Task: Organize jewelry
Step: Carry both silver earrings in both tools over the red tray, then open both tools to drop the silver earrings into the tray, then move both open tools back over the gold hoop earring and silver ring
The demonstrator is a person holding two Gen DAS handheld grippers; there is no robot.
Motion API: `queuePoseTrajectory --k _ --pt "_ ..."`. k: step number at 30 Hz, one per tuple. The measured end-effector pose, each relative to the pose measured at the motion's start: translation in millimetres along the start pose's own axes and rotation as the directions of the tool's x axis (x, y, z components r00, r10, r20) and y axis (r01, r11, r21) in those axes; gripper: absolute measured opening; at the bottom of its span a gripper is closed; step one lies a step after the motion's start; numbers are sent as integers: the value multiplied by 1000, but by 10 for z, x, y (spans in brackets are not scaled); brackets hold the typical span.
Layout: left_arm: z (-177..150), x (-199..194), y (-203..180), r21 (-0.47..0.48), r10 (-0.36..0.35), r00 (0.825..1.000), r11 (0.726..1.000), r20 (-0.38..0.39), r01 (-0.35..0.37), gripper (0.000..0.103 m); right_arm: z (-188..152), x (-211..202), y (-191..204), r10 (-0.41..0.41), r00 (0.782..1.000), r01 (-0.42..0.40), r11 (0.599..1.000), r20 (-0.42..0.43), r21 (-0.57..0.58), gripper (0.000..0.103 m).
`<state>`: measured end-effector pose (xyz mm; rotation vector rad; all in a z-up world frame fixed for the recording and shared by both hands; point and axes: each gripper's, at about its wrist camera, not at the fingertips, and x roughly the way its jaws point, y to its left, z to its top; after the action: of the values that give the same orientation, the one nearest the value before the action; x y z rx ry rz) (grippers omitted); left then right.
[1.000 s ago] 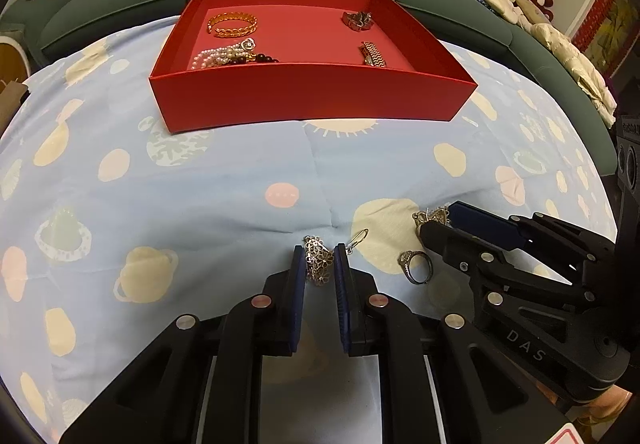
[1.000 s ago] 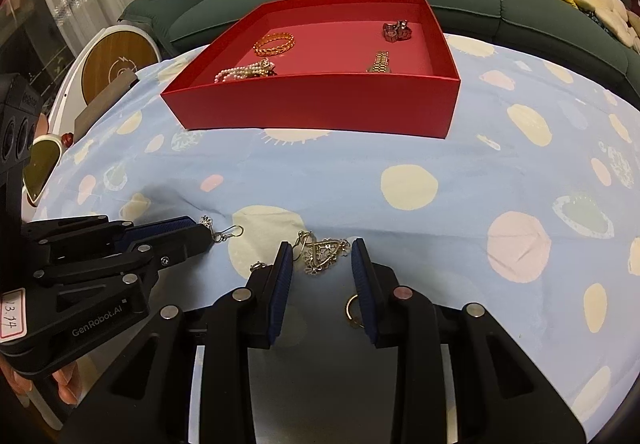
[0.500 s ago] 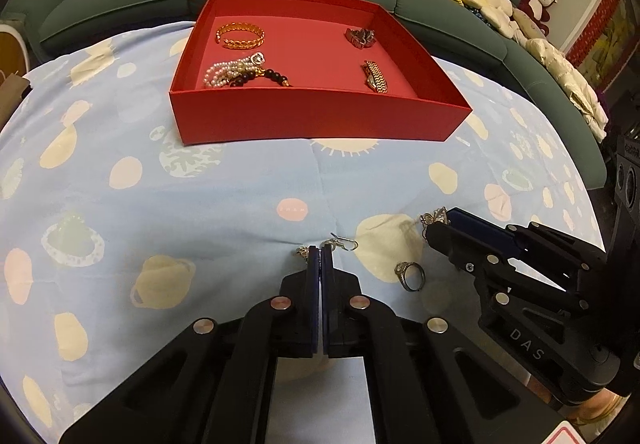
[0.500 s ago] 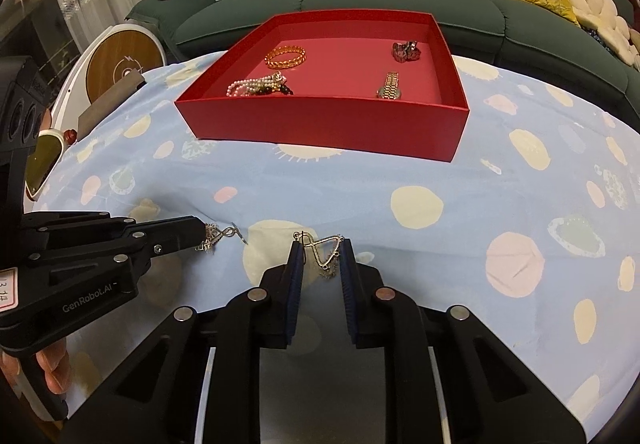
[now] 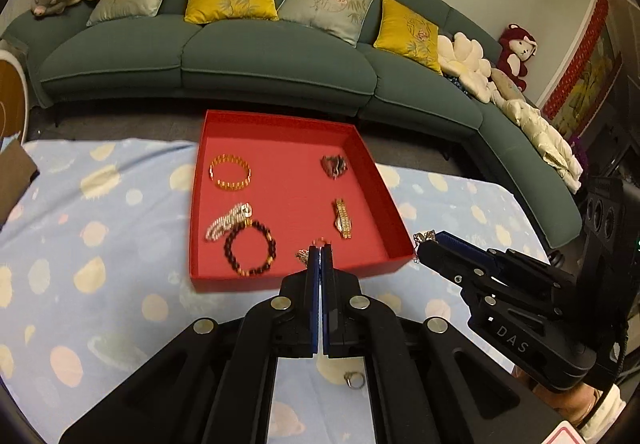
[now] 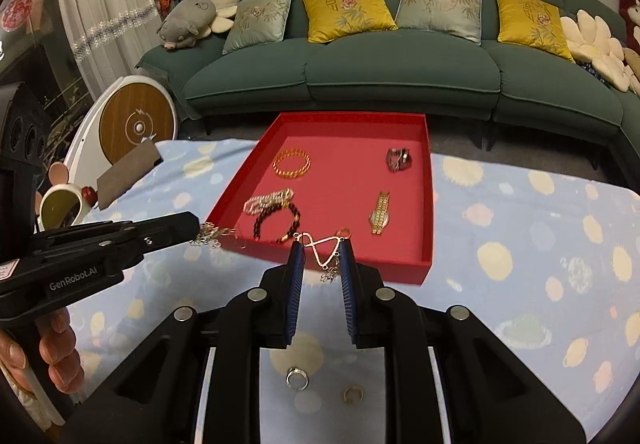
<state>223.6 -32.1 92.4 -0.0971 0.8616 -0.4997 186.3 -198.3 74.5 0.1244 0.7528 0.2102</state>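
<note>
A red tray [image 5: 394, 211] [image 6: 428, 203] on the spotted blue cloth holds a gold bangle [image 5: 230, 172], a pearl bracelet [image 5: 228, 219], a dark bead bracelet [image 5: 250, 250], a watch [image 5: 343, 219] and a dark ring cluster [image 5: 334, 165]. My left gripper [image 5: 320, 254] is shut on a silver earring [image 5: 310, 252] [image 6: 210, 234], raised over the tray's near edge. My right gripper [image 6: 320, 256] is shut on a gold earring [image 6: 320, 248] strung between its pads, raised above the tray's near wall; it also shows in the left wrist view [image 5: 426, 244].
A silver ring [image 6: 297, 378] [image 5: 354, 379] and a small gold ring [image 6: 353, 393] lie on the cloth under the grippers. A green sofa [image 5: 260, 59] with cushions runs behind the table. A brown pad [image 6: 128, 173] and a round wooden object [image 6: 136, 123] sit at the left.
Both grippers closed on their earrings, lifted them off the cloth and moved forward to the tray's near edge.
</note>
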Motion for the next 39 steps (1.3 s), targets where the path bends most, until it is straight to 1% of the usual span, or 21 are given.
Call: queuePoseTrajectory --k 2,3,5,6,8,11,16,19,22,23,24,25,26,28,30,34,39 --pt "176 100 3 18 37 999 999 21 -38 0 158 109 -110 -2 1000 2 999 -3 32 18" --pt "275 190 31 13 51 999 999 19 -51 0 228 191 -174 -5 1000 5 999 -6 53 18" --pt "415 379 103 -14 45 999 999 -2 -45 0 345 377 -279 0 1000 2 996 -21 86 18" --pt "487 497 148 -33 53 999 998 -13 -53 0 388 453 -314 5 1000 -2 995 -29 100 18" --pt "593 688 208 -42 59 998 997 -29 -60 0 467 629 -377 20 999 -14 991 -42 130 18" --pt "694 928 297 -42 79 995 996 -58 -81 0 580 907 -464 44 997 -32 984 -67 173 18" --pt "738 1274 484 -70 105 990 991 -98 -112 0 640 1294 -544 69 992 -42 973 -110 229 18" --pt "759 1423 543 -75 103 987 991 -120 -113 0 675 1507 -569 73 988 -39 970 -134 239 18" --pt "779 1525 578 -98 80 989 991 -124 -92 0 683 1651 -598 95 985 -54 963 -146 263 19" --pt "782 1525 588 -117 66 992 990 -106 -78 3 687 1669 -611 97 986 -57 961 -136 272 21" --pt "785 1523 605 -136 51 995 989 -87 -62 4 685 1673 -619 91 988 -54 960 -123 276 26" --pt "783 1520 619 -152 35 996 987 -79 -47 5 681 1666 -630 80 991 -47 959 -108 279 41" --pt "787 1516 630 -166 19 997 986 -75 -31 9 676 1640 -642 68 994 -41 958 -86 283 47" --pt "796 1496 639 -178 16 997 984 -70 -28 13 666 1592 -674 70 996 -50 955 -58 292 47" --pt "789 1422 630 -159 33 998 986 -49 -40 13 649 1503 -700 56 998 -44 959 -34 280 47" --pt "738 1191 551 -88 107 994 990 -7 -107 13 617 1236 -682 11 1000 -12 978 3 207 47" --pt "588 805 518 -62 131 991 990 14 -130 13 516 781 -587 -34 999 31 995 31 92 47"
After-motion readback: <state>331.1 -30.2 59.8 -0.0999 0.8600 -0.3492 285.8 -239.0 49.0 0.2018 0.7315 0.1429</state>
